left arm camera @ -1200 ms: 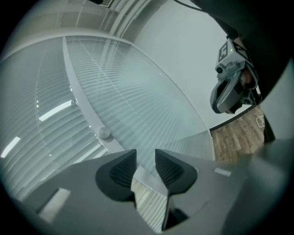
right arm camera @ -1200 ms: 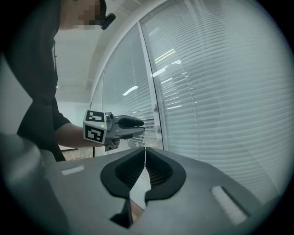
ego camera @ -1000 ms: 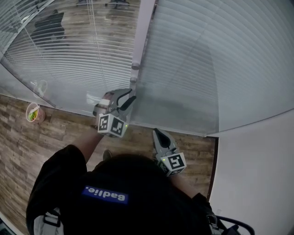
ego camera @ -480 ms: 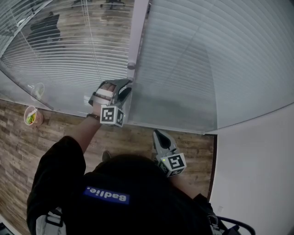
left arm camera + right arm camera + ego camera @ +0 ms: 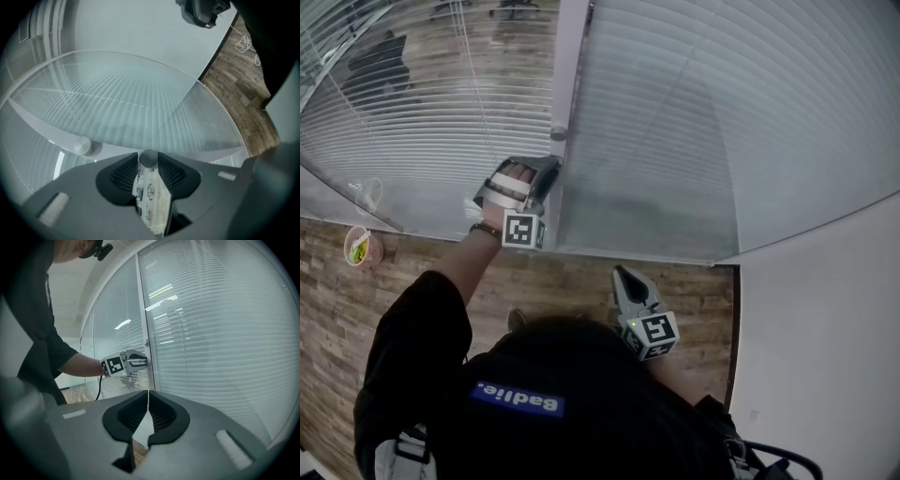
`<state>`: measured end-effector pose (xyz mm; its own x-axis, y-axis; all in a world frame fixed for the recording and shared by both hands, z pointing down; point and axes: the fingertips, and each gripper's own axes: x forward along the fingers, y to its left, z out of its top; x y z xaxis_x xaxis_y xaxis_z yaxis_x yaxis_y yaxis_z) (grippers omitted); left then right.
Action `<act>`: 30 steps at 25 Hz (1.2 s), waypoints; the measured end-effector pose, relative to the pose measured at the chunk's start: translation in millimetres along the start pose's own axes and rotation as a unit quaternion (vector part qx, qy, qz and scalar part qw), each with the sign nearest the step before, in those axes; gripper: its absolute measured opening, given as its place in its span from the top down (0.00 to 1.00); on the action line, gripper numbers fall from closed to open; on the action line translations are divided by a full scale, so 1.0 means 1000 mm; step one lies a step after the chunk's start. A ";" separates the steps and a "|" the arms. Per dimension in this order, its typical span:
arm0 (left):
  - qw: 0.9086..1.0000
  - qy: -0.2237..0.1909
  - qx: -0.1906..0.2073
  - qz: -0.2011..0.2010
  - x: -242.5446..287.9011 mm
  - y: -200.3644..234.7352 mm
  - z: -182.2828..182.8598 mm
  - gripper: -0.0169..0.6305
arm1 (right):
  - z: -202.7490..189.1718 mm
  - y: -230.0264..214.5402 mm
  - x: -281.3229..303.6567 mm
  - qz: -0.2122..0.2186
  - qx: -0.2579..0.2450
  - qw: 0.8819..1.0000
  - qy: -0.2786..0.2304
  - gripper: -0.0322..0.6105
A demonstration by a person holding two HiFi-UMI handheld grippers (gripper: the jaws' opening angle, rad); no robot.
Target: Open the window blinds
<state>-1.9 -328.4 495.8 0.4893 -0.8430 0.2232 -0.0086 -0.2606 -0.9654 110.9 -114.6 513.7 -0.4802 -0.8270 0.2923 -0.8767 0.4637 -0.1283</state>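
Note:
White slatted blinds (image 5: 694,122) hang behind glass on both sides of a pale frame post (image 5: 567,66). My left gripper (image 5: 551,167) reaches out to the post, just below a round knob (image 5: 559,134). In the left gripper view a second small grey knob (image 5: 148,158) sits between the tips of the left gripper (image 5: 148,160). Its jaws have just been closing and now touch this knob on both sides. The upper knob (image 5: 83,146) shows to the left. My right gripper (image 5: 623,278) hangs back near my body, shut and empty (image 5: 148,397). It looks at the blinds (image 5: 220,333) and the left gripper (image 5: 143,362).
A small bowl of food (image 5: 358,247) stands on the wood floor by the glass at the left. A white wall (image 5: 825,356) closes the right side. A cable (image 5: 246,44) lies on the floor behind me.
My left gripper has moved up and left to the frame post and rolled over. Its jaws now sit round the small knob. The right gripper has stayed put.

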 end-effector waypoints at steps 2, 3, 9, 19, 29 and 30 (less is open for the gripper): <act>1.000 -0.003 0.005 0.000 0.000 -0.001 0.001 0.80 | -0.002 0.000 0.000 -0.003 0.000 1.000 0.003 0.94; 1.000 -0.003 0.006 0.001 0.000 -0.002 0.001 0.80 | -0.002 0.000 -0.001 -0.004 0.000 1.000 0.004 0.94; 1.000 -0.004 -0.020 0.013 0.000 0.000 0.000 0.79 | -0.002 0.000 -0.003 -0.008 0.003 1.000 0.004 0.94; 0.977 0.010 -0.209 0.033 0.002 0.005 -0.002 0.79 | -0.001 -0.001 -0.001 -0.009 0.003 1.000 0.003 0.94; 0.895 0.009 -0.444 0.036 0.005 0.007 -0.008 0.79 | -0.002 -0.007 -0.005 -0.015 0.008 1.000 0.000 0.95; 0.880 0.007 -0.474 0.035 0.005 0.007 -0.008 0.79 | -0.002 -0.007 -0.005 -0.015 0.008 1.000 -0.001 0.95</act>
<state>-7.2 -338.0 491.5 0.4481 -0.8767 0.1751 -0.7652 -0.4774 -0.4320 119.9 -113.3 515.0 -0.4541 -0.8407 0.2950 -0.8908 0.4341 -0.1342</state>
